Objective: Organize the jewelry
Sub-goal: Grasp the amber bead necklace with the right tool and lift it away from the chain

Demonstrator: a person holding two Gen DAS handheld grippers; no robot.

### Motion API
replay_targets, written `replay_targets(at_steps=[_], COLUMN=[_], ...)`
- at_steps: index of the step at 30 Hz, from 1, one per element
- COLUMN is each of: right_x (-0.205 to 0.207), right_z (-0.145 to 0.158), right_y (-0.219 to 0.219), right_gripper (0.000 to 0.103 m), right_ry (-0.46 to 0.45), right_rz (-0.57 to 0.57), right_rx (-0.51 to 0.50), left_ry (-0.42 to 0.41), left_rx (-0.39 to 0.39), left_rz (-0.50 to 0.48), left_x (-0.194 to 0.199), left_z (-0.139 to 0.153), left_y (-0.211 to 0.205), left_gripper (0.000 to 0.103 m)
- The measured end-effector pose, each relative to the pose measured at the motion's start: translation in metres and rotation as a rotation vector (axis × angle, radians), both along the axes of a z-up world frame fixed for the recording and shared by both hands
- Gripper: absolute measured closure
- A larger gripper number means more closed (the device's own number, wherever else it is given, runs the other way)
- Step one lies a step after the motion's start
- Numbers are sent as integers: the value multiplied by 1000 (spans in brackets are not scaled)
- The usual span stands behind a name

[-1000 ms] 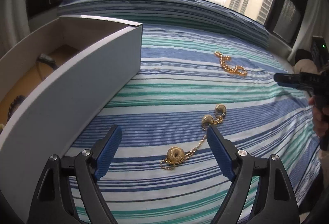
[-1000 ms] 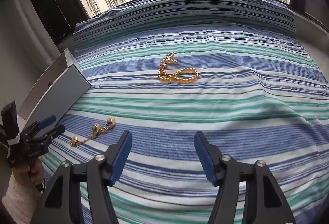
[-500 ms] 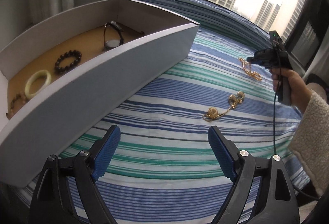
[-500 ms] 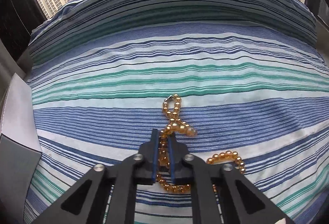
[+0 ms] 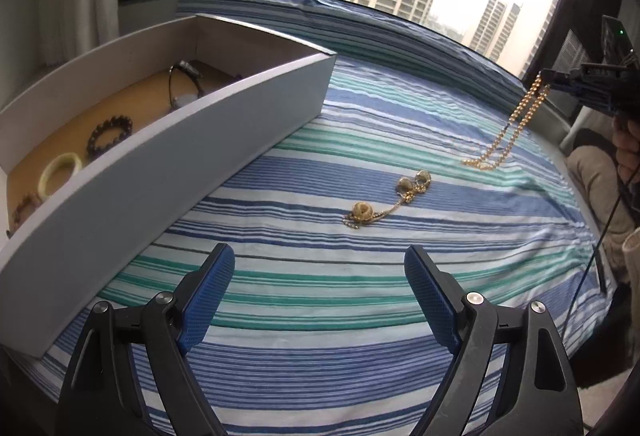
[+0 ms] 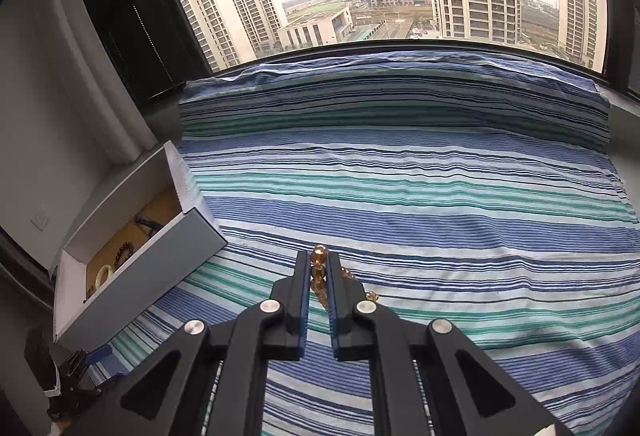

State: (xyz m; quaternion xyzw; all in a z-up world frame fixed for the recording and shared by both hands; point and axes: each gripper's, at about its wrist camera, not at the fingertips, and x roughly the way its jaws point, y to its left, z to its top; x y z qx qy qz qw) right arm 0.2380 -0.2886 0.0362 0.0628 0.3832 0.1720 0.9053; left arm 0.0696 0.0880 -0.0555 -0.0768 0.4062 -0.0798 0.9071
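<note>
Two gold pieces are left outside the open white cardboard box (image 5: pixel 168 156), and one of them is already in hand: the right gripper (image 6: pixel 319 278) is clamped on the gold bead necklace (image 5: pixel 516 124), a few beads showing between its blue pads (image 6: pixel 305 288). From the left wrist view the strand hangs down from those jaws in a long loop, and its lower end looks to be touching the blue-and-green striped bedspread (image 5: pixel 360 316), though the fisheye edge makes that hard to judge. To do this step well, the strand should come fully clear of the cloth before travelling sideways, so it neither drags nor catches the gold chain with round charms (image 5: pixel 384 202) lying between it and the box. Carry it slowly to keep the swing small, bring it over the near wall, and lower until the loop pools on the brown floor beside the dark bead bracelet (image 5: pixel 110 130), the pale green bangle (image 5: pixel 60 172) and the wristwatch (image 5: pixel 182 84) before letting go. The left gripper (image 5: pixel 320 300) hovers with its jaws wide and nothing between them, near the box and well placed for the charm chain.
</note>
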Motion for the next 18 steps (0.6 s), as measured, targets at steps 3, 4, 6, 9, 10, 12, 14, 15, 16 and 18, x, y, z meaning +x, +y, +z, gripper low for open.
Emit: replay_targets(at_steps=[3, 4, 6, 9, 10, 12, 14, 15, 16, 18], right_x=[-35, -47, -71, -101, -108, -116, -120, -118, -118, -118], right_z=[14, 18, 26, 37, 37, 30, 12, -2, -18, -55], right_y=[3, 3, 0, -11, -13, -17, -23, -25, -28, -36], right_gripper=[95, 95, 95, 95, 95, 95, 95, 95, 95, 95], right_ry=[-12, -20, -42, -75, -77, -68, -34, -9, 21, 83], right_rz=[48, 59, 73, 82, 81, 65, 43, 30, 14, -28], right_rx=[7, 15, 21, 35, 34, 22, 2, -8, -19, -45], left_ry=[-19, -20, -22, -14, -10, 0, 10, 16, 21, 36], left_rx=[9, 11, 7, -1, 1, 5, 11, 16, 22, 33], left_rz=[-7, -5, -2, 0, 1, -2, -10, -15, -19, -25], left_x=[-7, -9, -14, -17, -18, -19, -21, -22, -23, -22], left_z=[7, 8, 10, 6, 4, 0, -4, -6, -8, -12], left_y=[-2, -1, 1, 3, 3, 1, -2, -4, -5, -9], left_gripper=[15, 15, 15, 15, 15, 15, 15, 15, 15, 15])
